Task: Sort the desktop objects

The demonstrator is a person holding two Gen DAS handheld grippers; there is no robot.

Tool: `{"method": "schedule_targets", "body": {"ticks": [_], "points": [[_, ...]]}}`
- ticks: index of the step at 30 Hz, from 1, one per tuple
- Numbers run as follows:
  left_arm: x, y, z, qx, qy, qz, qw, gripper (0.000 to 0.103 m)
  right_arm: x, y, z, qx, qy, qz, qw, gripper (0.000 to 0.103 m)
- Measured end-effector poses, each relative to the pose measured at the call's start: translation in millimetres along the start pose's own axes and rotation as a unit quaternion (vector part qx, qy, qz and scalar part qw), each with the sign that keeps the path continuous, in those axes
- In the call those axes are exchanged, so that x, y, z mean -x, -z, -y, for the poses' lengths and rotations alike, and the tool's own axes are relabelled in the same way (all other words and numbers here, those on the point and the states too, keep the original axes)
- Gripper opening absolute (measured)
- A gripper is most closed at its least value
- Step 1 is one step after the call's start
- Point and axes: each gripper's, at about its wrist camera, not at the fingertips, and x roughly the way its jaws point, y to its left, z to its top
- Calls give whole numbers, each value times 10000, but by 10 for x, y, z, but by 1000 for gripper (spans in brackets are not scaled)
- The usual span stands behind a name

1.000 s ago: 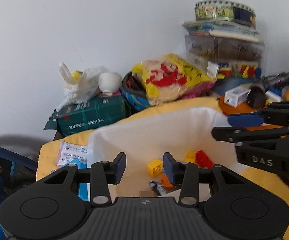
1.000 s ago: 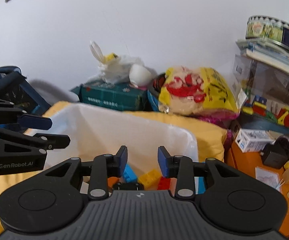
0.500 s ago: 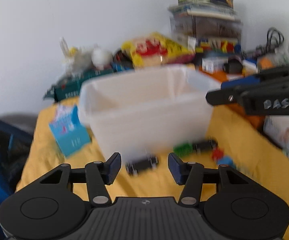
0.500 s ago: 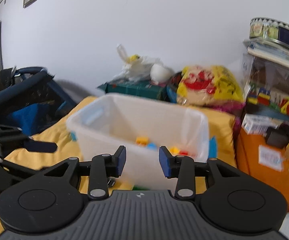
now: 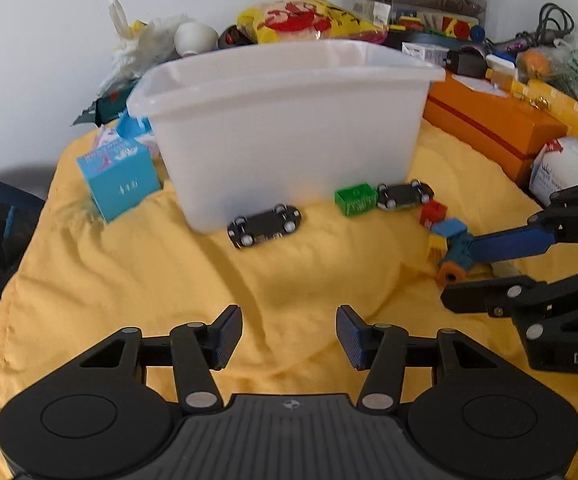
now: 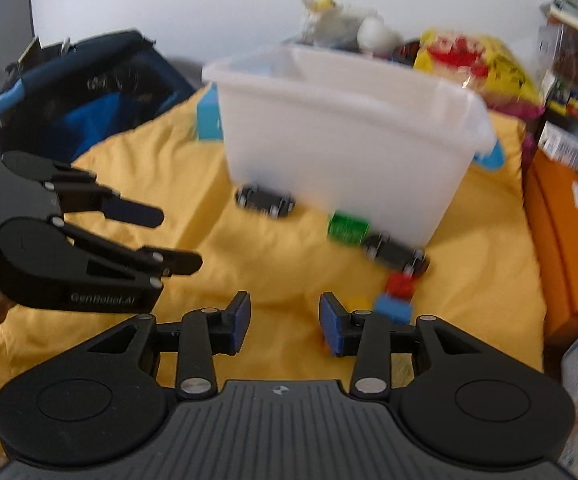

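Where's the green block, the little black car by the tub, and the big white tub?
green block (image 5: 355, 200), left wrist view, its front face
black car (image 5: 264, 226), left wrist view, its underside
white tub (image 5: 285, 132), left wrist view, its front wall

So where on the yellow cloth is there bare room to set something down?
Bare cloth lies between the left gripper and the black toy car, and left of that car below the blue box. It is crowded right of the white bin: green block, second car, red block, and the right gripper.
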Motion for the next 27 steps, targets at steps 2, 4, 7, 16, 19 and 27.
{"method": "schedule_targets", "body": {"ticks": [2,4,7,16,19,27], "points": [[3,24,17,-2,21,-18,10000,56,-10,55,-16,5,-46,-65,10000,43],[6,25,26,-15,23,-21,10000,56,-10,74,-28,40,-63,-83,9999,44],[16,14,22,-4,29,3,10000,56,8,84,-31,62,-57,-63,9999,45],[-5,2,22,21,21,-13,10000,56,-7,101,-25,46,-66,-63,9999,46],[-23,2,21,18,-1,-30,10000,56,2,95,-23,58,-33,-29,10000,47],[-179,-103,-9,125,-41,-19,9999,56,-94,137,26,102,-77,-221,9997,46]]}}
